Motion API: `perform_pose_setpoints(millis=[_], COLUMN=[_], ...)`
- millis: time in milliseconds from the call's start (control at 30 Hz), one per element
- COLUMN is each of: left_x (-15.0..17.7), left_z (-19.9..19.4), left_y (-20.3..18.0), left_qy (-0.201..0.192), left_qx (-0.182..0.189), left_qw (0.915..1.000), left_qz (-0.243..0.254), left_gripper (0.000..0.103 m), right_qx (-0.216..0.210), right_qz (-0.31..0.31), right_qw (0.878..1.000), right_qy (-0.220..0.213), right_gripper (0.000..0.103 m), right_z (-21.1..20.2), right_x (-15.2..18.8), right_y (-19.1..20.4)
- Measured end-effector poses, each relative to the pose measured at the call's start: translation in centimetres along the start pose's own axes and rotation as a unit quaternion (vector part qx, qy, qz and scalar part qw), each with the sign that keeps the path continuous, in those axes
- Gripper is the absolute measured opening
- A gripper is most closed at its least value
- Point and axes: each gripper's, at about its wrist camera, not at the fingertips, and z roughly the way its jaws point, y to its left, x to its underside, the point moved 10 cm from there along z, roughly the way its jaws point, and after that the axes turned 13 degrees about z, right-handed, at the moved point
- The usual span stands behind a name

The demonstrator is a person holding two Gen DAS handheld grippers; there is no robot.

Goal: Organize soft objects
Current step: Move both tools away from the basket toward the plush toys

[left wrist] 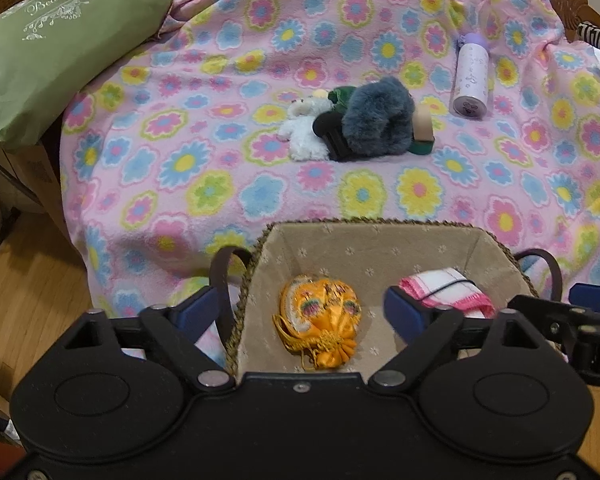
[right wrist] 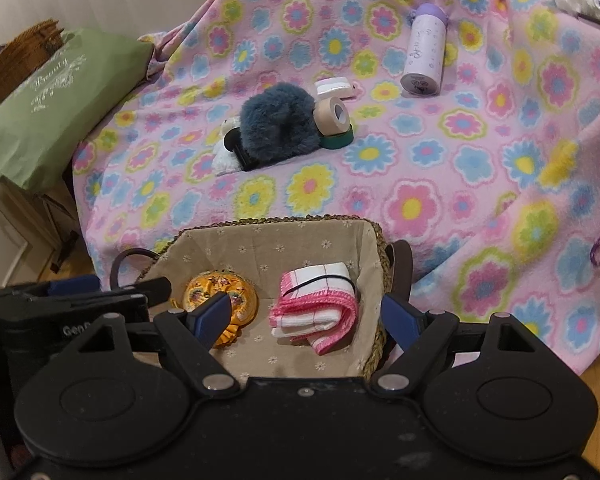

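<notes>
A woven basket (left wrist: pixel 380 240) (right wrist: pixel 276 240) with beige lining stands at the blanket's near edge. In it lie an orange satin pouch (left wrist: pixel 320 316) (right wrist: pixel 236 300) and a folded pink-and-white cloth (left wrist: pixel 448 292) (right wrist: pixel 320 304). My left gripper (left wrist: pixel 300 312) is open and empty over the basket's left part. My right gripper (right wrist: pixel 306 318) is open and empty over its right part. Farther back lie grey-blue furry earmuffs (left wrist: pixel 376 120) (right wrist: pixel 280 120) beside a small white plush toy (left wrist: pixel 304 132) (right wrist: pixel 224 156).
Tape rolls (right wrist: pixel 334 124) (left wrist: pixel 422 132) lean by the earmuffs. A lilac bottle (left wrist: pixel 470 80) (right wrist: pixel 424 52) lies on the flowered pink blanket (left wrist: pixel 220 160) (right wrist: pixel 460 160). A green pillow (left wrist: pixel 48 48) (right wrist: pixel 60 100) sits at left. Wood floor (left wrist: pixel 20 300) lies below left.
</notes>
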Motion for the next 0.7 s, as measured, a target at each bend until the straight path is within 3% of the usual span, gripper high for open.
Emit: perform_pose_setpoints(millis=[700], left_x=[-6.3], left_z=[5.8], left_y=[2.5], left_qy=[0.004], left_qx=[-0.046], left_qw=[0.9971], left_qz=[0.060], left_gripper=[0.089], right_qx=[0.025], right_qz=[-0.052], right_qw=[0.998], right_qy=[-0.012], right_gripper=[0.087], right_z=[5.4], right_x=[-7.1], right_y=[0.0])
